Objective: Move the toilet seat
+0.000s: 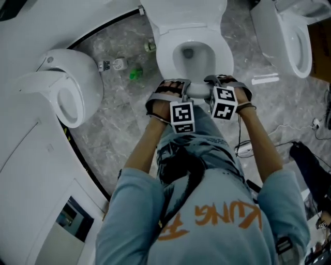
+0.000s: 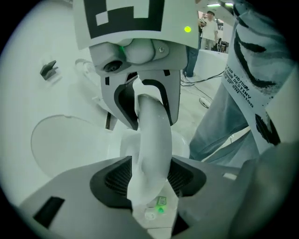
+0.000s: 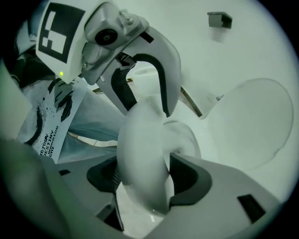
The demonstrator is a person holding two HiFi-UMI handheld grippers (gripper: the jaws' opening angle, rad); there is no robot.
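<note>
Your left gripper [image 1: 183, 91] and right gripper [image 1: 217, 86] sit side by side at the near edge of the toilet bowl [image 1: 166, 57], both pointing steeply down. Each has its jaws partly closed and pressing on the front rim of the toilet seat [image 1: 197, 92]. The white rim [image 2: 152, 135] fills the gap between both pairs of pads. The seat's front is pinched just above the bowl over the marbled floor [image 1: 119, 129].

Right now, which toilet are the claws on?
The middle toilet: left claw and right claw clamp its seat. The left toilet and right toilet are untouched.
</note>
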